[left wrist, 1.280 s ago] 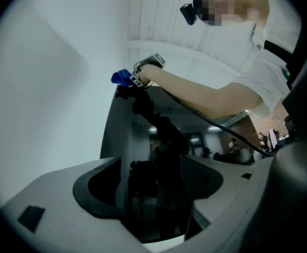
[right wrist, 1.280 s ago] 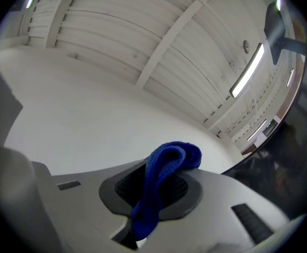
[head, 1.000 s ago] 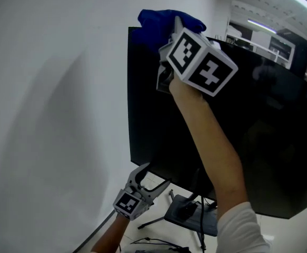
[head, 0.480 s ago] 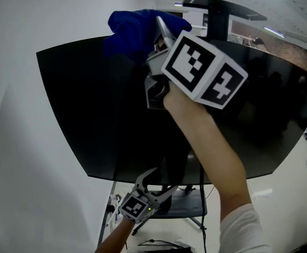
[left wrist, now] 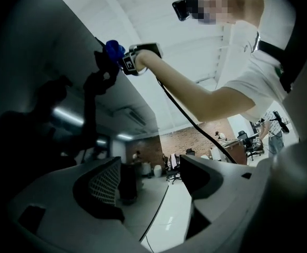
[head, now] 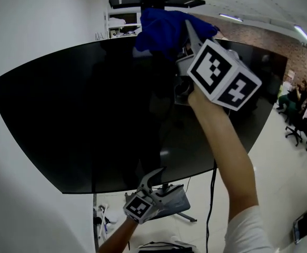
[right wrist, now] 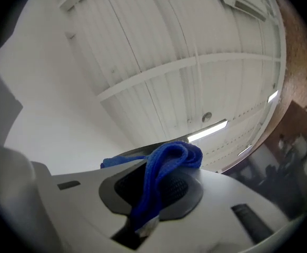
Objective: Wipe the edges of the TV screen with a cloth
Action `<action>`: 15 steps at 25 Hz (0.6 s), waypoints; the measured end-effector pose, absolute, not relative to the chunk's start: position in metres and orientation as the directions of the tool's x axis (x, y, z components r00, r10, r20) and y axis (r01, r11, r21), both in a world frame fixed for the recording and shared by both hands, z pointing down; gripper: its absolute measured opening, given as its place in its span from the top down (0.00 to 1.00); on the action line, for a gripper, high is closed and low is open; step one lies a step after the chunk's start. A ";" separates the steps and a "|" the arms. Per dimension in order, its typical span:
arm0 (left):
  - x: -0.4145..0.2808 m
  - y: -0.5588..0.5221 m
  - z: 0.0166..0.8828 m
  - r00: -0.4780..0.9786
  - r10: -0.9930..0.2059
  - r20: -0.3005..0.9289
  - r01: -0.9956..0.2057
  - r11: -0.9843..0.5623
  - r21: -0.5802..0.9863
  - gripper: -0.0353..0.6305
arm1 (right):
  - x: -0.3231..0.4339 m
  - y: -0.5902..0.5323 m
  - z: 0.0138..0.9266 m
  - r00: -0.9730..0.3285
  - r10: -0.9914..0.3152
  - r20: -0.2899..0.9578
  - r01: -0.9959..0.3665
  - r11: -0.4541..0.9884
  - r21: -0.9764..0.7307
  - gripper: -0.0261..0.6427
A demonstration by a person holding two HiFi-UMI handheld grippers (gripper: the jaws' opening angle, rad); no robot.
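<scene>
1. The cloth (head: 164, 28) is a blue, knitted-looking rag. It sits bunched over the top edge of the TV screen (head: 90, 115), right of that edge's middle.
2. The right gripper (head: 186, 38) has its jaws clamped on a fold of it. In the right gripper view the cloth (right wrist: 166, 167) rises between the pads of the right gripper (right wrist: 153, 194) and flops over at the far end.
3. The cloth looks soft, light and limp, so it should drape round the edge on its own. The grip is on a narrow fold, which leaves the loose bulk free to wipe. My guess is that drag along the bezel could tug the fold out, so a deep bite on a doubled layer suits it best.
4. The TV screen is a broad, thin, glossy black panel. It is probably fragile and may rock on its stand (head: 180, 203). Light pressure seems wise, with only fabric touching it and the hard jaw tips kept off the glass.
5. The left gripper (head: 166, 186) hangs low, below the screen's bottom edge and near the stand. Its jaws are apart with nothing between them. In its own view, only floor and a far office show between the jaws of the left gripper (left wrist: 153, 188). High on the left of that view, the cloth (left wrist: 112, 49) shows at the top edge of the TV screen (left wrist: 27, 88).
</scene>
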State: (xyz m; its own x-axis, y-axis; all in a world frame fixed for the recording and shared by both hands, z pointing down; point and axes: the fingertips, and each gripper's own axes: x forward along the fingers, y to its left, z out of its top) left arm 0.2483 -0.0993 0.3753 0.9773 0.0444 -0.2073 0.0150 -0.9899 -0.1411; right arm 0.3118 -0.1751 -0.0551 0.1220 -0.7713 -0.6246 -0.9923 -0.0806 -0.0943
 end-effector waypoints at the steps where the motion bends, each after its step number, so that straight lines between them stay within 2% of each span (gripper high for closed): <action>1: 0.252 -0.098 0.375 0.976 0.053 -0.209 0.024 -0.990 -0.138 0.45 | 0.326 -0.170 -0.055 0.152 -0.765 -0.626 -0.988 -0.119 -0.095 0.85; 5: 0.274 -0.086 0.377 0.975 0.094 -0.203 0.067 -0.988 -0.136 0.45 | 0.387 -0.146 -0.051 0.254 -0.728 -0.637 -0.965 -0.239 -0.111 0.84; 8: 0.294 -0.073 0.379 0.971 0.120 -0.205 0.092 -0.986 -0.142 0.45 | 0.418 -0.117 -0.040 0.257 -0.677 -0.690 -0.952 -0.301 -0.058 0.84; 13: 0.290 -0.087 0.368 0.977 0.054 -0.205 0.015 -0.983 -0.184 0.45 | 0.422 -0.094 0.026 0.134 -0.693 -0.709 -0.985 -0.174 -0.017 0.85; 15: 0.285 -0.095 0.361 0.973 0.013 -0.229 -0.028 -0.984 -0.173 0.45 | 0.429 -0.082 0.073 0.146 -0.717 -0.681 -0.983 -0.183 -0.017 0.85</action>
